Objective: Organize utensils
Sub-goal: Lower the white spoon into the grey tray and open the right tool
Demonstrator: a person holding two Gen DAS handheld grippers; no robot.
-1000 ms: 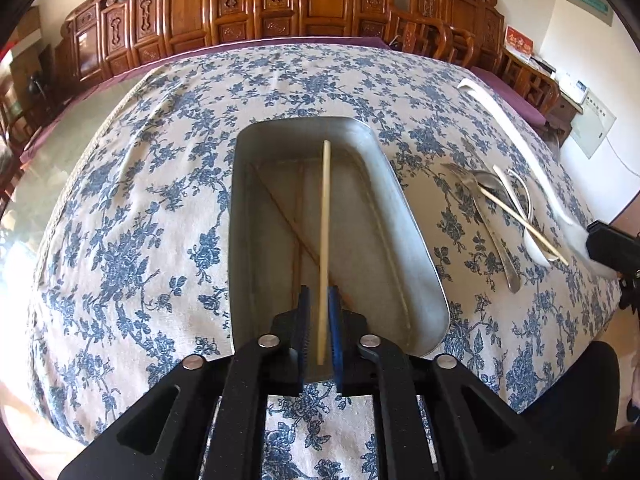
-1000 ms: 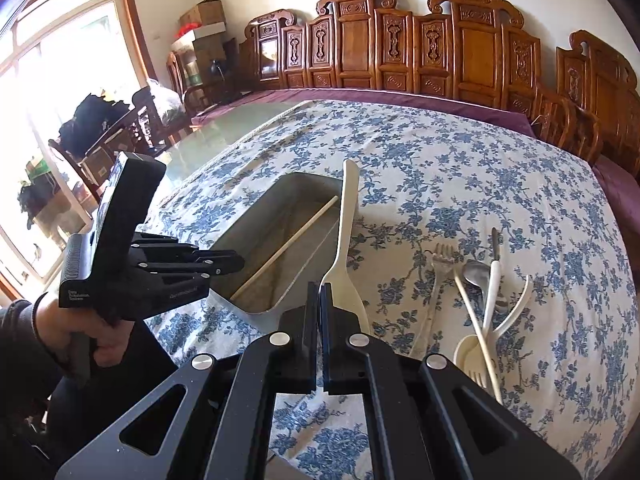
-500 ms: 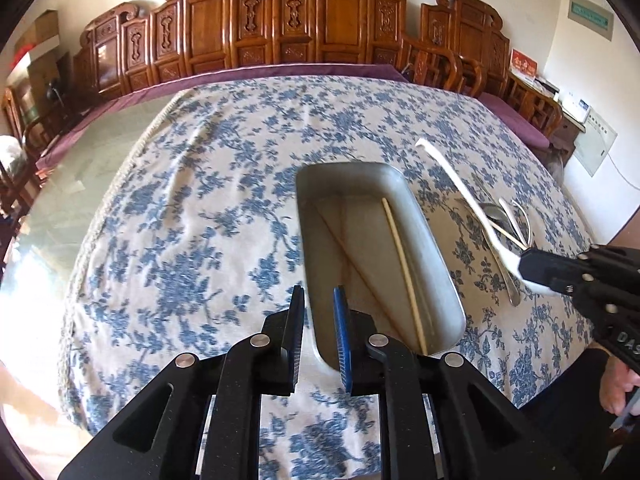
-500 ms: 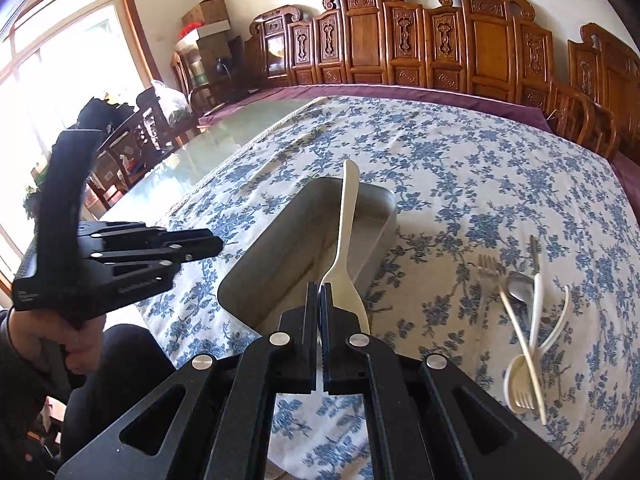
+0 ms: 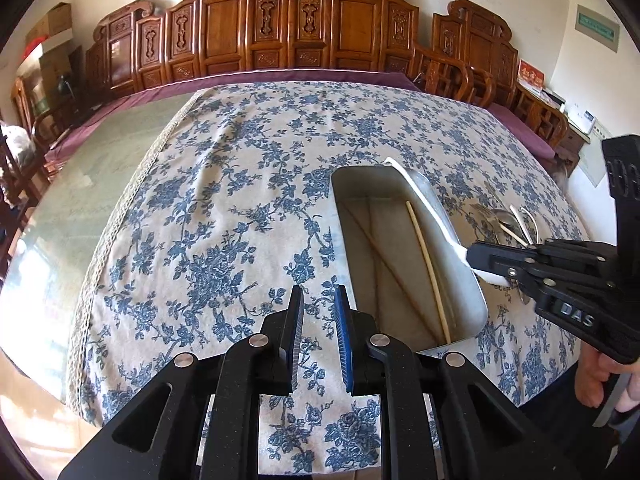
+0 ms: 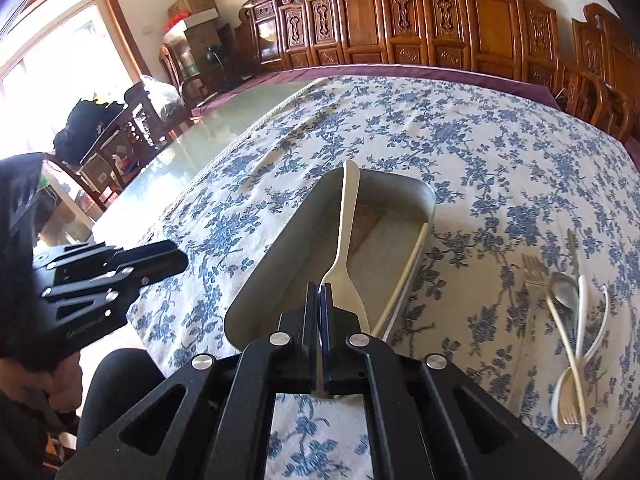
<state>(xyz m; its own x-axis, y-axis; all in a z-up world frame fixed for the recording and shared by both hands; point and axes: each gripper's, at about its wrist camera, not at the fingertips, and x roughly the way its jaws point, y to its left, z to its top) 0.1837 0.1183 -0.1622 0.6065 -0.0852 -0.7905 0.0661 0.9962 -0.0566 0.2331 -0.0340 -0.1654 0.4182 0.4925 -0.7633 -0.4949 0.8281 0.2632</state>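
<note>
A: What takes up most of the frame?

B: One table under a white cloth printed with blue flowers (image 5: 224, 208). It fills the middle of both views. Behind it, along the top edge, runs a row of carved brown wooden chair backs (image 5: 296, 28).

A: And on the cloth?

B: One oblong, round-cornered grey metal tray (image 5: 478, 294), right of centre in the left wrist view and dead centre in the right wrist view (image 6: 429, 204). Inside it lie two pale wooden chopsticks: one (image 5: 428, 266) runs along the tray's right side, the other (image 5: 390, 268) crosses the floor on a diagonal.

A: The grippers?

B: Two, both black. The left gripper (image 5: 318, 334) sits at the bottom centre of its own view, over bare cloth just left of the tray, fingers spread with nothing between them. The right gripper (image 6: 320, 320) has its fingers pressed together on the bowl end of one cream plastic spoon (image 6: 347, 236). The spoon's handle reaches up over the tray toward its far rim. In the left wrist view the same spoon (image 5: 424, 196) slants along the tray's right wall.

A: Anything still outside the tray?

B: One small pile of loose cutlery (image 6: 568, 320) at the right of the right wrist view, on the cloth, well apart from the tray. I count one metal fork (image 6: 534, 270), one metal spoon (image 6: 563, 290) and one pale chopstick (image 6: 564, 336) lying across them. There are cream plastic pieces too, overlapping, so I cannot count them surely.
</note>
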